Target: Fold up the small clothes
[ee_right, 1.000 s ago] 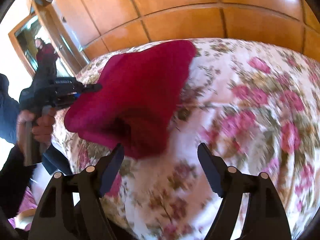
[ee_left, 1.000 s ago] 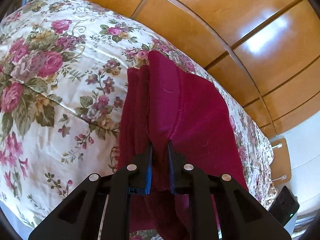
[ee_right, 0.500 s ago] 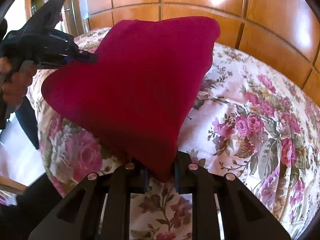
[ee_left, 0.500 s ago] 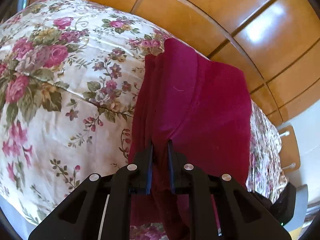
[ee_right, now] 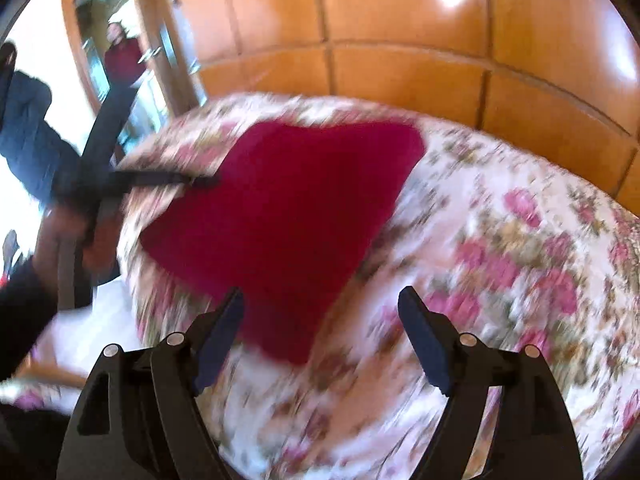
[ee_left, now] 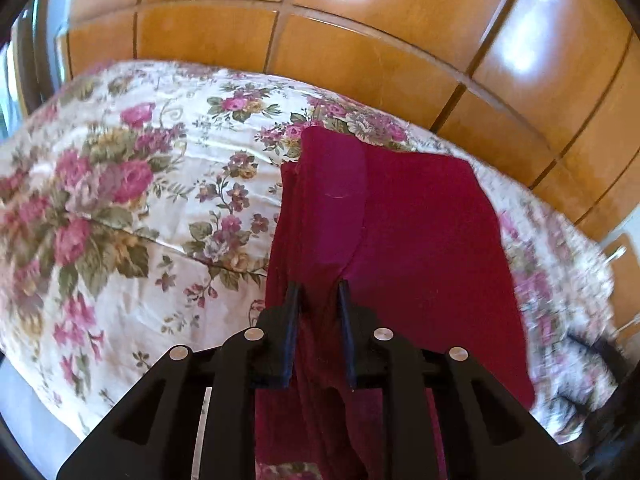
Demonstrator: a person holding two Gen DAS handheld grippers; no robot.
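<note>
RIGHT JAWS SPREAD, CLOTH RELEASED

Released from right gripper (ee_right: 320,320), jaws just opened wide, nothing between. Left gripper (ee_left: 318,292) slightly eased, pinching red garment (ee_left: 420,240), draped on floral bedspread (ee_left: 120,200). Judged soft, light, limp; best taken at corners

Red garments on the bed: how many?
1: a red garment on the floral bedspread, one edge between the left tongs. Others may lie outside both views.

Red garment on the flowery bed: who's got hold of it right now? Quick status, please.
Left gripper pinching the red garment. Right gripper open, jaws just spread, nothing between the pads. Garment lying on the floral bedspread. Nothing in the way.
</note>
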